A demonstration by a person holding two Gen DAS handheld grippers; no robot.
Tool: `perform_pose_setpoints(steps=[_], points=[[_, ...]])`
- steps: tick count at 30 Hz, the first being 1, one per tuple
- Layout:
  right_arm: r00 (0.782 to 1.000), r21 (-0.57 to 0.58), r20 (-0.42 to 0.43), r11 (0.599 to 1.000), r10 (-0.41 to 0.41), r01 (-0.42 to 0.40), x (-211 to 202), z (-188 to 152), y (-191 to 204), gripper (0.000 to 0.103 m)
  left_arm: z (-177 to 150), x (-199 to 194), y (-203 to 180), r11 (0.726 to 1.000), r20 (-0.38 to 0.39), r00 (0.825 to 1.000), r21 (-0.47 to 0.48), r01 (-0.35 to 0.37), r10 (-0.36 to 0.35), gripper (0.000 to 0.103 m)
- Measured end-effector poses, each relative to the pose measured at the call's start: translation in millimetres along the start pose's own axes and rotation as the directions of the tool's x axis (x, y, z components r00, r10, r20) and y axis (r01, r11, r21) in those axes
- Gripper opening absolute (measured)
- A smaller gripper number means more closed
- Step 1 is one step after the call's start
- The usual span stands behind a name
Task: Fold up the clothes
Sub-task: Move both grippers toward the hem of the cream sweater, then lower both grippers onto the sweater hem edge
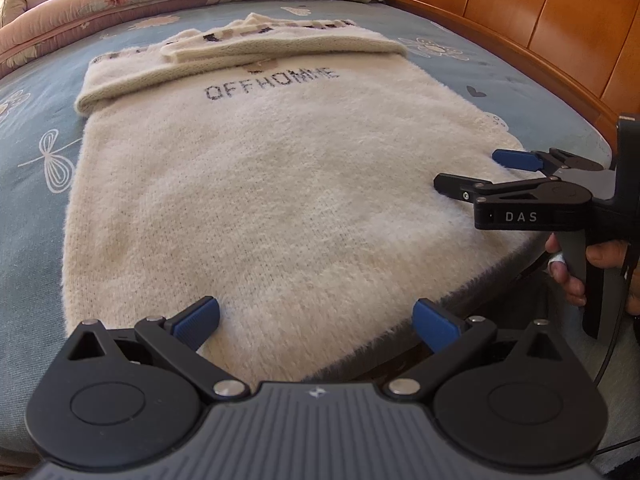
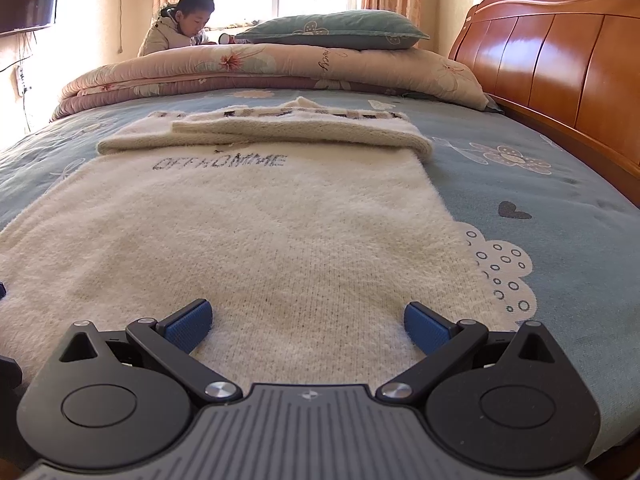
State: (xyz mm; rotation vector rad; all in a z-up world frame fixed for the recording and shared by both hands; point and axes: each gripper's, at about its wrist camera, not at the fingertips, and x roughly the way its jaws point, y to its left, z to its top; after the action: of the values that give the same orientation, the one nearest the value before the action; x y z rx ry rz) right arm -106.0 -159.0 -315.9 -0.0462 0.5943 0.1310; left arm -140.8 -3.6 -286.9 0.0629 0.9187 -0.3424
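One bed (image 2: pixel 560 200) fills both views, covered by a blue sheet printed with flowers, hearts and bows, with an orange wooden headboard (image 2: pixel 560 64) along its right side. At the far end lies one folded floral quilt (image 2: pixel 280 68) with one grey-green pillow (image 2: pixel 332 30) on top of it. One person (image 2: pixel 180 24) in a pale jacket sits beyond the quilt, near a bright window.

One fluffy cream sweater (image 1: pixel 260 184) lies flat on the sheet, its hem at the near edge of the bed. Both sleeves are folded across the chest at the far end, just above one line of dark lettering (it reads OFFHOMME).

Two tongs are in view. The left tongs (image 1: pixel 316 320) hover over the hem, spread wide and holding nothing. The right tongs (image 2: pixel 308 322) sit low over the hem's right part, likewise spread wide and empty. A hand (image 1: pixel 580 272) grips the right handle.
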Motion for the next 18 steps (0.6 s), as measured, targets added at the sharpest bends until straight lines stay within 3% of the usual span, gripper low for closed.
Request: perform_pose_setpoints(steps=[4,9,11,14,18], points=[[1.0,0.007,0.01,1.0,-0.003,0.003,0.1,-0.5,-0.1,0.103,-2.0,-5.5,1.8,1.0,0.022,1.0,0.008,0.009,-0.009,0.102],[1.0,0.011,-0.01,1.0,0.0,0.0,-0.5,3.0,-0.4,0.103,-0.7,-15.5,-10.5,0.984,0.124,0.988,0.139,-0.109,0.092,0.102],[1.0,0.015,-0.014,1.0,0.004,-0.004,-1.0,3.7,-1.4,0.103,-0.7,-18.0,-19.6,0.961,0.168,0.979,0.231,-0.154,0.117,0.102],[1.0,0.026,-0.014,1.0,0.011,-0.011,-1.5,4.4,-3.0,0.103,-2.7,-12.1,-34.9,0.913,0.172,0.975,0.359,-0.196,0.142,0.102],[1.0,0.038,-0.015,0.999,0.021,-0.02,-2.2,5.5,-5.2,0.103,-11.1,-0.3,-52.4,0.847,0.142,0.983,0.502,-0.173,0.116,0.102]])
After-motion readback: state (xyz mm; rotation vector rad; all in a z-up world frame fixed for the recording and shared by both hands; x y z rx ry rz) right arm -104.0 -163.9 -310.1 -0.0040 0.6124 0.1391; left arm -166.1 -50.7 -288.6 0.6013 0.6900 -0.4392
